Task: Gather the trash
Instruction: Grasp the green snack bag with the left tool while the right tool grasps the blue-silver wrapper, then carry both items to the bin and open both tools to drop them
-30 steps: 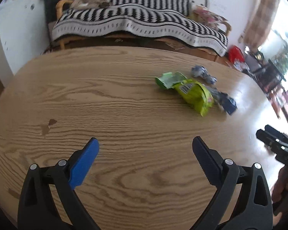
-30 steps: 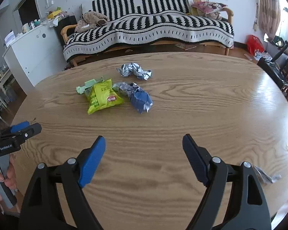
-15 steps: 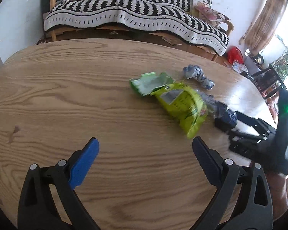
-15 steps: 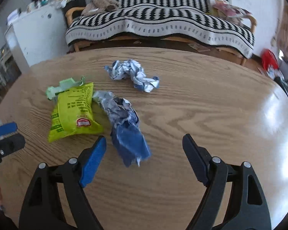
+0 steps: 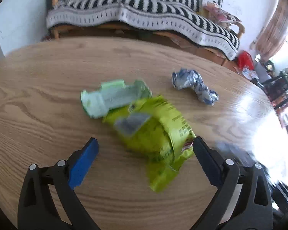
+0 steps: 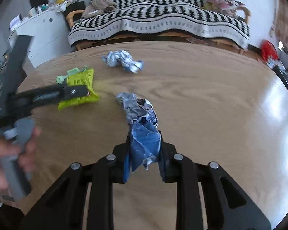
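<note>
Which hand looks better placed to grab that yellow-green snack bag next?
The left. Its tongs are open with the yellow-green snack bag lying between the tips. The right tongs are already shut on the blue crumpled wrapper, so they are busy.

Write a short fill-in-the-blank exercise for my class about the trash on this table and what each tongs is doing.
1. The right tongs are shut on the crumpled ____ wrapper.
2. The left tongs are ____ around the lime-green chip bag.
3. The trash lies on a ____ table.
4. The crumpled white-and-blue wrapper lies ____ by either tongs.

Missing words: blue; open; wooden; untouched
</note>
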Tool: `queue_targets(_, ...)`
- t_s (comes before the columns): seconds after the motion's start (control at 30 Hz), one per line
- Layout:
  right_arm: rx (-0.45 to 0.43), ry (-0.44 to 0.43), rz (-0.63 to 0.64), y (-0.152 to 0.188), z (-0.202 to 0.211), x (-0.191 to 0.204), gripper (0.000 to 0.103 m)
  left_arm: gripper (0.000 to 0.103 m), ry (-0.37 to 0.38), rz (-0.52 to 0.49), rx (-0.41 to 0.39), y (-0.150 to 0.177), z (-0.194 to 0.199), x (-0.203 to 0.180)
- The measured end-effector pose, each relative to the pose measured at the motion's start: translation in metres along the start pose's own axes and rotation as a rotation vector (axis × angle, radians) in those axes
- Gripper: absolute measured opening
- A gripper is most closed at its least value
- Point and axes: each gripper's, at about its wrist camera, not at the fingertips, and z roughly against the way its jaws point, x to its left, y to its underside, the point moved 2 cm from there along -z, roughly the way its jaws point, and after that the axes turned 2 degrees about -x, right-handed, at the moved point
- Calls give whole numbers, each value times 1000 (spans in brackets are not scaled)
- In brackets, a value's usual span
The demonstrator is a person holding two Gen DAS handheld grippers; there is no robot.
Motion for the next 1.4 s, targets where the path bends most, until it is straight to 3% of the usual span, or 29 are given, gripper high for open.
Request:
queue_targets(0.2,-16,22,-5,35,51,-2,24,95,24,27,-15,-4,-4,-10)
queue_targets(0.3,-12,28,-10,48,66,-1,24,75,26,27,-28,-7,-5,-13)
queue_targets(0.33,-9,33,-12,53,70,-1,24,60,41,31,-29,-7,-4,-14)
queue_targets(0.47,-11,49,-13,65,84,0,24,50,55,48,-10,-2,4,-14)
queue_targets(0.77,-58,55,-75,68,116,2,24,48,61,-82,-26,22,75,-8)
queue_targets(1.03,-85,94,-118,85,147,3,24,48,157,-210,-42,67,148,-18)
queue_targets(1.4,-111,176,-260,127,188,-54,24,48,239,-377,-40,125,175,-78)
